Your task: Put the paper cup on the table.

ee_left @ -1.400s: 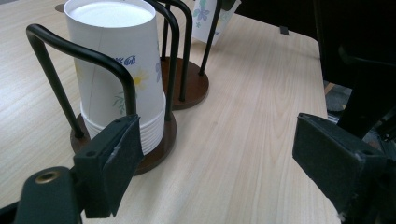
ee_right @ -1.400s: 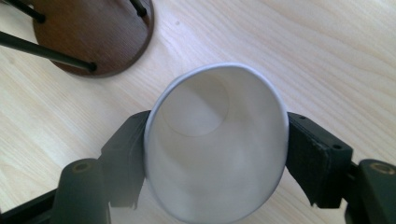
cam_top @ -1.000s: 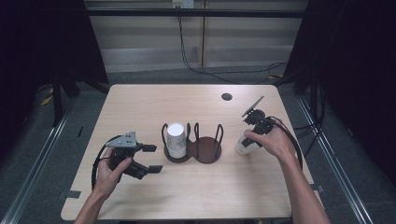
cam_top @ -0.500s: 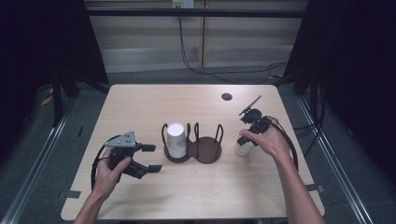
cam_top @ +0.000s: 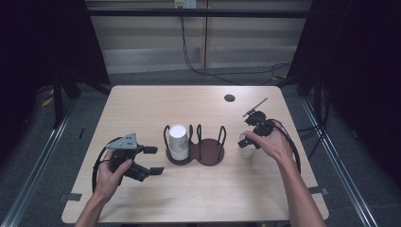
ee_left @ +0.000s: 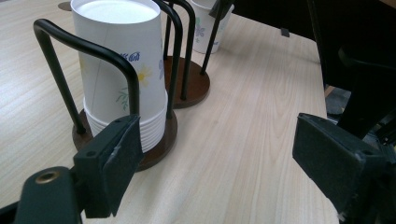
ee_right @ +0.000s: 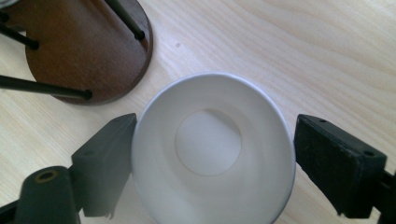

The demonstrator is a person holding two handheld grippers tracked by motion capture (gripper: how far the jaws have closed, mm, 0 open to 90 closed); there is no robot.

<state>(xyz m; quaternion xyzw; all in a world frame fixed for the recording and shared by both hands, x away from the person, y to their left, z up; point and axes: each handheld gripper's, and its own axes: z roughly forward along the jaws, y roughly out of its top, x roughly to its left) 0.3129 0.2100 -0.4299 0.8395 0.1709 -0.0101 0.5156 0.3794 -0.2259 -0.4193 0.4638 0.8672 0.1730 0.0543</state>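
High view: cup [cam_top: 244, 144] upright on the surface [cam_top: 198, 198], mouth up, just right of the holder [cam_top: 208, 152], right gripper [cam_top: 250, 137] over it. Left gripper [cam_top: 150, 160] well off to the left, fingers spread.

Left gripper view: upside-down cup stack [ee_left: 122, 70] in the holder's near ring, fingers [ee_left: 114, 163] wide apart, pinching nothing.

Right gripper view: looking straight down into the cup, fingers [ee_right: 105, 163] spread either side; left one at the rim, right one apart.
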